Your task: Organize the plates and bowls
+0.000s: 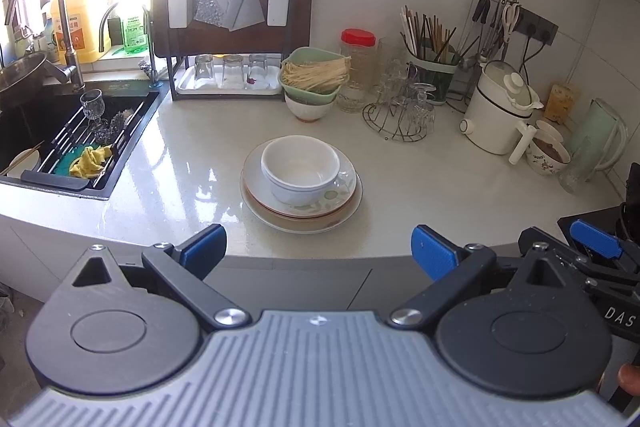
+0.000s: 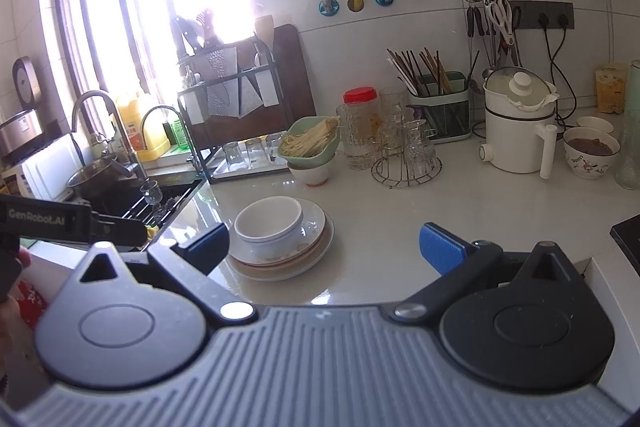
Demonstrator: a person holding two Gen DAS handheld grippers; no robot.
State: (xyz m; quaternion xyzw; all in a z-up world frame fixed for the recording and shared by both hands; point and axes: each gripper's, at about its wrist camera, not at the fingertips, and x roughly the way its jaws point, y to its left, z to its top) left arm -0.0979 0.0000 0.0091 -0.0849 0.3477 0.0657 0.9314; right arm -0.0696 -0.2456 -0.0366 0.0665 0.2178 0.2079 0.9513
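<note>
Looking along our left gripper (image 1: 318,251), we see its jaws wide apart with nothing in them, and the white bowls (image 1: 301,169) stacked on the plates (image 1: 302,213) on the counter (image 1: 192,163). Only this view shows the yellow rag (image 1: 90,161). Our right gripper (image 2: 324,247) is spread apart too, with a second small bowl (image 2: 595,125) far right. Window glare hides the rack top

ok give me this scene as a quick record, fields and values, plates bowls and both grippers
stack: white bowls nested on a pile of plates, mid counter
left gripper: open, empty, short of the stack
right gripper: open, empty, short of the stack
sink: left of stack, holds a glass
other bowl: green one with noodles, behind stack
</note>
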